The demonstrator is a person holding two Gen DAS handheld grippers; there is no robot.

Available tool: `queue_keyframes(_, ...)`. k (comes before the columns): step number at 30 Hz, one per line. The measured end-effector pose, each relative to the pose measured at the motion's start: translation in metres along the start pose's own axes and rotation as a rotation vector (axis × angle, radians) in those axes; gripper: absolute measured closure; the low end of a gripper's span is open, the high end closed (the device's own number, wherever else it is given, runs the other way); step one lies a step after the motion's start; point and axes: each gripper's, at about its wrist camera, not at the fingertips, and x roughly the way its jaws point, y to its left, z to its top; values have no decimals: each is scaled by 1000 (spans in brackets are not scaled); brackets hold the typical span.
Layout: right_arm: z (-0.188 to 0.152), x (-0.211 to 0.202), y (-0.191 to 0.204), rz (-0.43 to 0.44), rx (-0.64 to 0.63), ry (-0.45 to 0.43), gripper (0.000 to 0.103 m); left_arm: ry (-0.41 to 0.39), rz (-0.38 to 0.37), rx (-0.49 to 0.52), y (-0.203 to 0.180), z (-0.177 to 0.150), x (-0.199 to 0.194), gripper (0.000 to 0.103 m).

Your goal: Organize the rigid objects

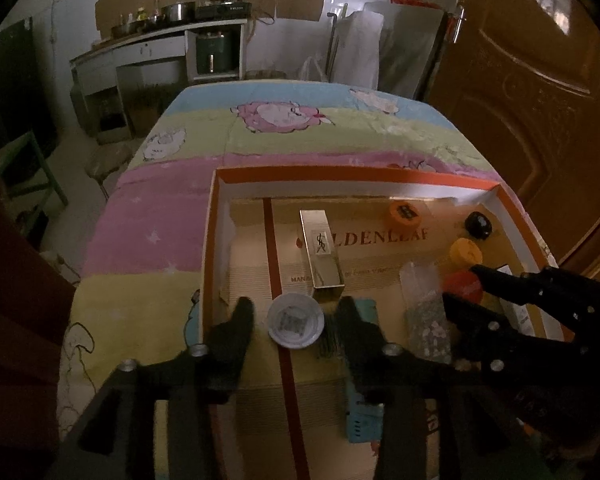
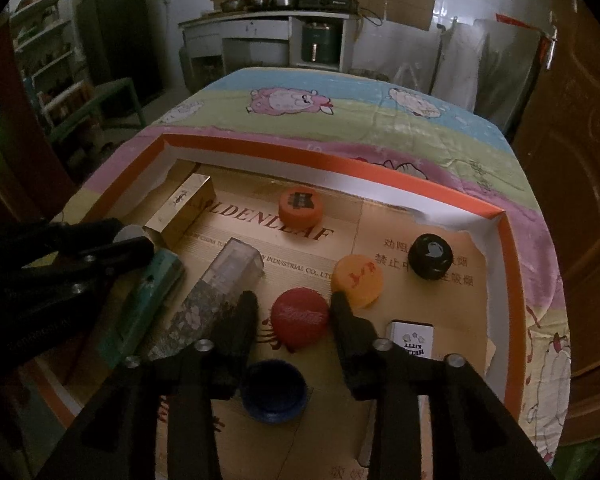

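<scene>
left gripper jaws wide apart, straddling the white cap; pads clear of it on both sides, nothing held. cap sits mouth-up on the tray floor, just in front of the gold box, near the orange tray left wall.

right gripper partly open around the red cap; fingertips flank it, gaps look small, can't see firm contact, so calling it not gripped. orange-yellow cap sits right against the right fingertip, blue cap below between the finger bases, mouth up.

judgement: both are at pick or release on a cap. if picking red: centre the jaws so the right finger doesn't drag the orange-yellow cap, close on the rim, lift straight. left: lift clear without clipping the gold box or the teal box under the right finger. black cap and white card box are well clear.
</scene>
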Motion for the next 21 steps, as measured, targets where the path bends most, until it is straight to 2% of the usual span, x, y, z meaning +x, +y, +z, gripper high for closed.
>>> queue_keyframes(10, -1, -12, 0, 1, 9, -23, 62, -23, -4, -7, -2, -1, -12, 55)
queue_keyframes(13, -2, -19, 1, -2, 10, -37, 53, -25, -4, -10, -3, -3, -15, 55)
queue_keyframes(21, -16, -41, 0, -38, 62, -77, 49, -49, -14, -27, -13, -13, -32, 55)
